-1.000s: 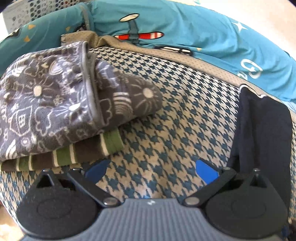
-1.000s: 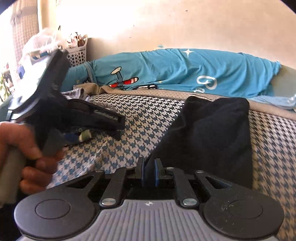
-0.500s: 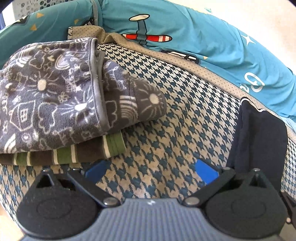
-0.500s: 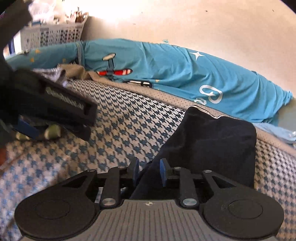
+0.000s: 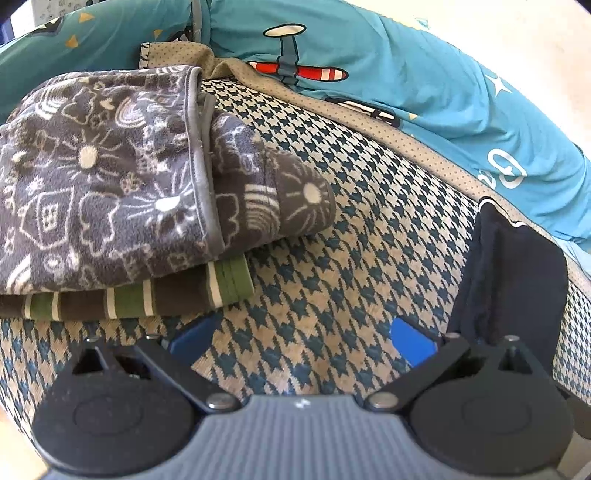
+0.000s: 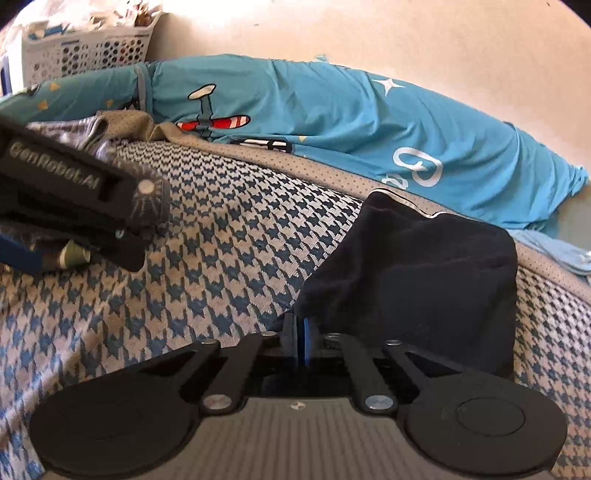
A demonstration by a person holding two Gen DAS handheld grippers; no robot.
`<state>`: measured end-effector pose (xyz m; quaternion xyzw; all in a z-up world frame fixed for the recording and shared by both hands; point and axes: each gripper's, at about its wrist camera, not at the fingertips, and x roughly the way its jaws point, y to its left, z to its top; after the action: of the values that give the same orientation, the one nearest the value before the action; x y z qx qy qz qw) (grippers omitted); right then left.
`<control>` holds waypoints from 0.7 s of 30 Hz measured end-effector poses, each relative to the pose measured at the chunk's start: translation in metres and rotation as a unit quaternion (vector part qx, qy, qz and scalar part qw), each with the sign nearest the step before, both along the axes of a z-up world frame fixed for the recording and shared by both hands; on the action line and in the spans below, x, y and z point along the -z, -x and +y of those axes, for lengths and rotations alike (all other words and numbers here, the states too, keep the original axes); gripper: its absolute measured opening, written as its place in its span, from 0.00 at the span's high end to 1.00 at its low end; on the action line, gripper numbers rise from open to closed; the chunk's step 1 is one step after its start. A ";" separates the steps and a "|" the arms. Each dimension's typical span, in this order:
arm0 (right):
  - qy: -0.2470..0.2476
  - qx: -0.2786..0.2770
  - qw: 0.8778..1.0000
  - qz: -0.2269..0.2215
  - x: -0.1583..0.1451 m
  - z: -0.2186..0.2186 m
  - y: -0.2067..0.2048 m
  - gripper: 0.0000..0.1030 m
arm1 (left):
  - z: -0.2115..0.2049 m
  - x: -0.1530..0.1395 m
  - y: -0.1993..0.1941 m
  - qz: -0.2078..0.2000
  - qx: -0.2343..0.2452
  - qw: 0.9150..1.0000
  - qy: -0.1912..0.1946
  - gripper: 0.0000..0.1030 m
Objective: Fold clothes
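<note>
Blue-padded right gripper (image 6: pixel 300 338) pressed together, jaws just closed, pinching the near left corner of the dark navy garment (image 6: pixel 424 280); cloth drawn into a small peak at the pads

Dark navy garment (image 5: pixel 513 273) lying folded on the houndstooth bedspread (image 6: pixel 229 251), its far edge reaching the tan dotted border (image 6: pixel 325 173) of the spread

Left of the navy garment, across a bare stretch of houndstooth bedspread (image 5: pixel 354 229): left gripper (image 5: pixel 299 334), blue pads spread wide, nothing between them, hovering close over the spread. Same left gripper (image 6: pixel 70 206) seen from the side in the right wrist view as a black body with pale lettering

Further left of the navy garment, well apart from it: grey patterned fleece (image 5: pixel 122 177), folded, resting on top of a green and brown striped garment (image 5: pixel 136 295), also folded, both on the bedspread

Behind the navy garment, beyond the tan border: long turquoise cover (image 6: pixel 332 110) printed with a red and white aeroplane, a star and white letters

Far left behind the navy garment, against the pale wall (image 6: pixel 369 33): white perforated basket (image 6: pixel 85 51), contents too blurred to tell
</note>
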<state>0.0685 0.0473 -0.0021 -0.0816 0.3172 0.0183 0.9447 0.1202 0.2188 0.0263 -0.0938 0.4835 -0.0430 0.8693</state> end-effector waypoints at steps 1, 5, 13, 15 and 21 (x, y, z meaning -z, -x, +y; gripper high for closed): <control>-0.009 0.003 1.000 -0.001 -0.001 -0.002 -0.001 0.96 | 0.001 -0.001 0.000 -0.001 -0.001 1.000 0.000 0.00; -0.074 0.018 0.997 -0.014 -0.012 -0.012 -0.006 0.96 | 0.004 -0.003 0.000 -0.003 -0.006 1.000 0.002 0.00; -0.114 0.025 0.993 0.004 0.001 -0.011 -0.025 0.93 | 0.004 -0.002 -0.001 -0.001 -0.003 1.000 0.001 0.00; -0.111 0.027 0.993 0.002 0.000 -0.011 -0.023 0.91 | 0.003 -0.002 0.000 -0.004 0.001 1.000 -0.001 0.00; -0.108 0.020 0.994 -0.020 -0.018 -0.014 0.010 0.82 | -0.004 -0.004 0.004 -0.017 0.020 1.000 0.002 0.00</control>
<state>0.0584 0.0337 0.0157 0.0271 0.2963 0.0323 0.9542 0.1160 0.2146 0.0304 -0.0851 0.4700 -0.0635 0.8763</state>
